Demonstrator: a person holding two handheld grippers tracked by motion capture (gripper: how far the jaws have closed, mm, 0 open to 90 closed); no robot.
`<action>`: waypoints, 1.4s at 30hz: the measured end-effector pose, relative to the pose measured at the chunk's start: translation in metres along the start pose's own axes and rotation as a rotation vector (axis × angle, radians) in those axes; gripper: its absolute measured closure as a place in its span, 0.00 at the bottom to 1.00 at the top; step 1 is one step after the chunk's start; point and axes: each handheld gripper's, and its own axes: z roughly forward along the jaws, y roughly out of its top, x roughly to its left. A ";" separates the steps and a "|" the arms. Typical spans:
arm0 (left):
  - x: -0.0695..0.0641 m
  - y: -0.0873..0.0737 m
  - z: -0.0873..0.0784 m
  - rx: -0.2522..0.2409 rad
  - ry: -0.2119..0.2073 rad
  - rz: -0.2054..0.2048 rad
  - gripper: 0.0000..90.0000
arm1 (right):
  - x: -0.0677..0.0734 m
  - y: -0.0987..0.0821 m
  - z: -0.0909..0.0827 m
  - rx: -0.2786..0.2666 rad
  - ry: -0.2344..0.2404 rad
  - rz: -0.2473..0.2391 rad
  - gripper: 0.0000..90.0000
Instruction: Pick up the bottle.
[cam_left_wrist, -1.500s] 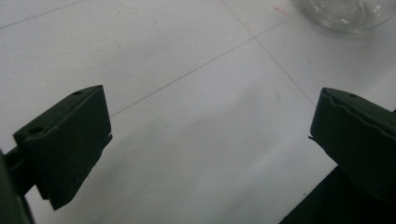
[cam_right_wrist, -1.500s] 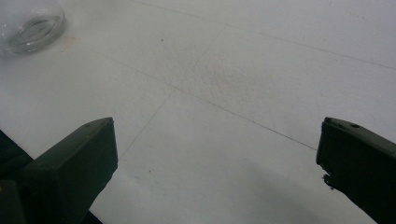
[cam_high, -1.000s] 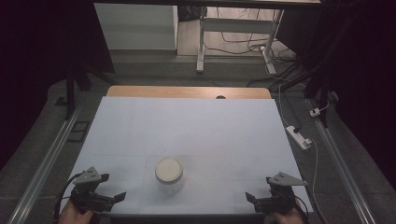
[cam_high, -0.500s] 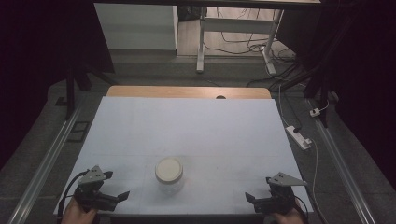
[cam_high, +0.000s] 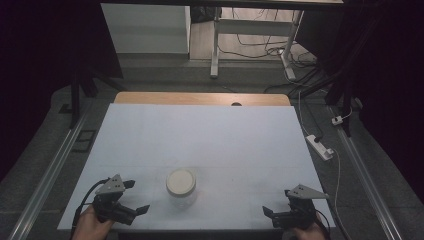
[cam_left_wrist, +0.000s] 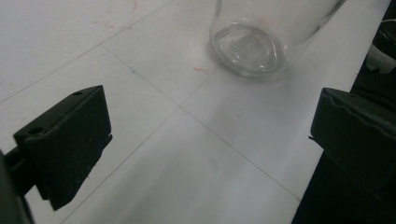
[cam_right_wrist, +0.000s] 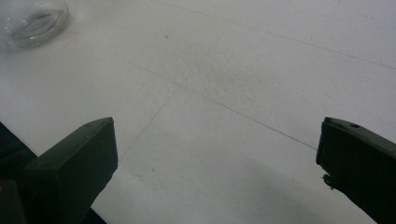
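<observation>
Wide white table (cam_high: 200, 135) first: a flat, matte sheet with thin ruled lines and faint red smudges, a strip of wood along its far edge. Near the front edge, about midway across, stands the jar (cam_high: 181, 186), clear rounded glass with a pale, round lid on top. It sits upright, long axis straight up from the sheet, lid toward the high camera. In the left gripper view the jar (cam_left_wrist: 261, 37) shows its thick, circular glass base resting on the white surface, ahead of the jaws and toward the right one, well clear of both.

Left gripper (cam_high: 134, 197), black and blocky with a grey three-cornered plate, sits just left of the jar, jaws spread wide and empty, not touching the glass. Right gripper (cam_high: 272, 212) rests near the front right corner, well apart from the jar, its jaws also spread wide over bare sheet. In the right gripper view the jar (cam_right_wrist: 32, 21) sits far off at upper left.
</observation>
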 end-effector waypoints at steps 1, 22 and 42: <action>0.000 0.000 0.002 0.000 0.000 0.001 0.00 | 0.000 0.000 0.000 0.000 0.000 0.000 0.00; 0.001 0.028 0.033 0.042 -0.044 -0.017 0.00 | 0.001 0.000 0.001 0.013 0.007 -0.014 0.00; -0.017 0.057 0.069 0.067 -0.151 0.157 0.00 | 0.003 0.001 0.003 0.022 0.024 -0.045 0.00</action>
